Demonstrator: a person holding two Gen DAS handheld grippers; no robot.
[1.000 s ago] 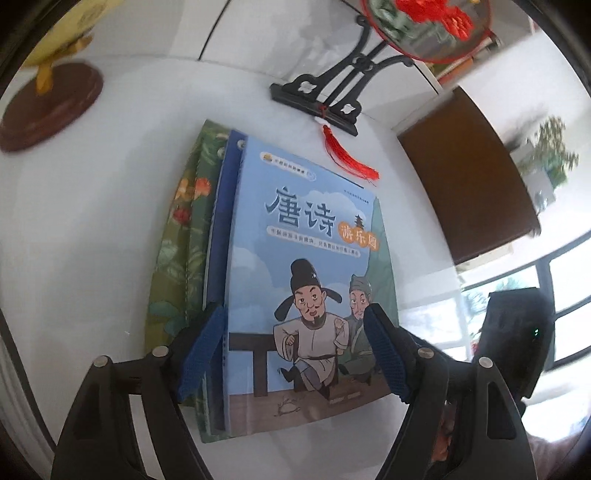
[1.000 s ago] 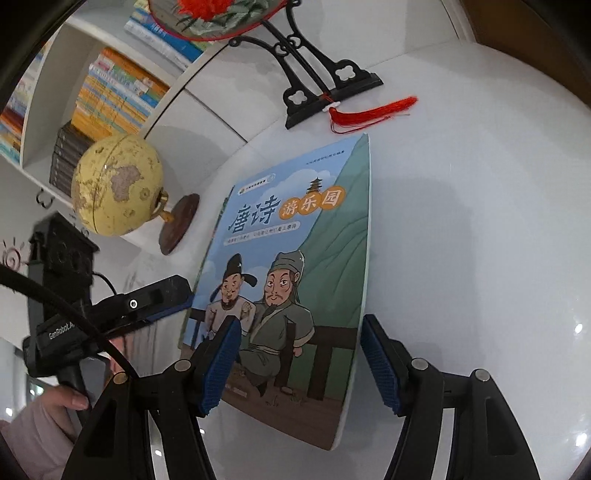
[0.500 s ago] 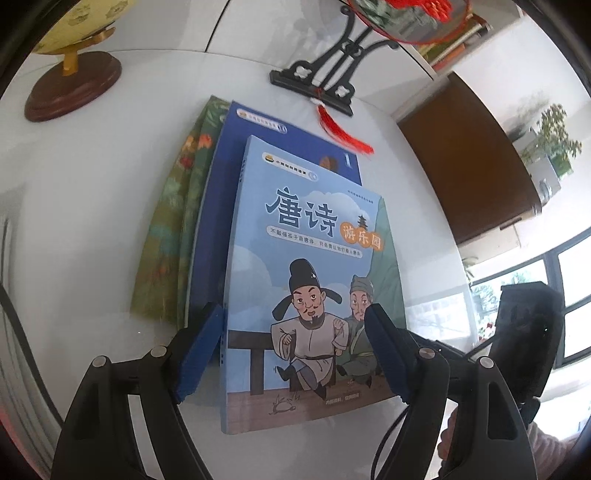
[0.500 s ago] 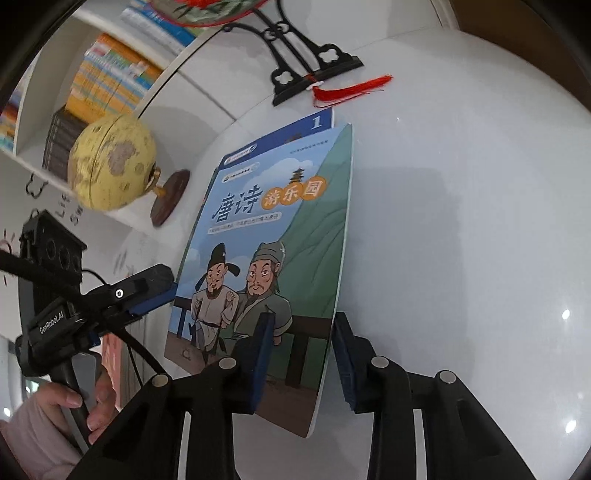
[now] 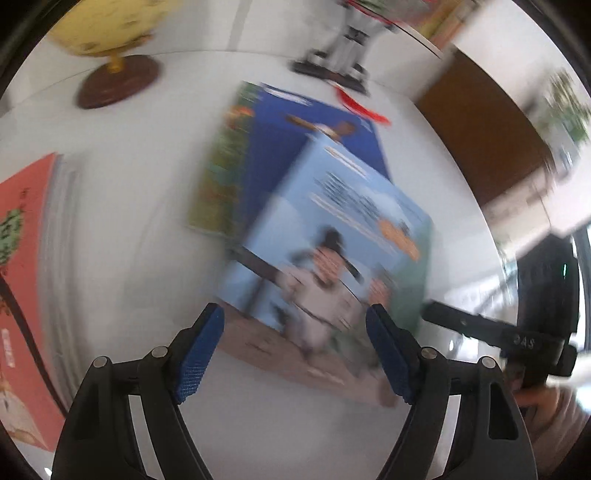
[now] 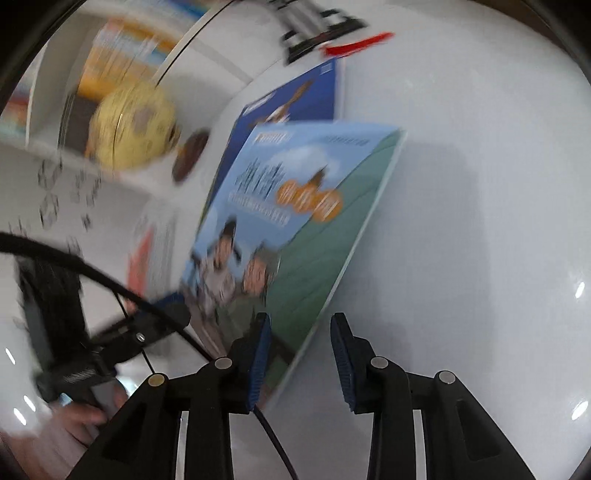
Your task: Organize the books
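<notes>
The light blue picture book is tilted up off the stack, with its right edge raised. My right gripper is shut on its near right edge. Its black body shows at the right of the left wrist view. Under the raised book lie a dark blue book and a green patterned book. My left gripper stands open just short of the light blue book's near edge, and its pads touch nothing. Both views are blurred by motion.
A pink-red book lies at the left on the white table. At the back stand a yellow globe and a black fan stand with a red tassel. A bookshelf is behind, and a brown cabinet is to the right.
The right gripper's jaws have narrowed onto the light blue book's edge. The book has slid toward me, turned and tipped up, uncovering the dark blue book. The left gripper drew back, and the pink-red book came into view.
</notes>
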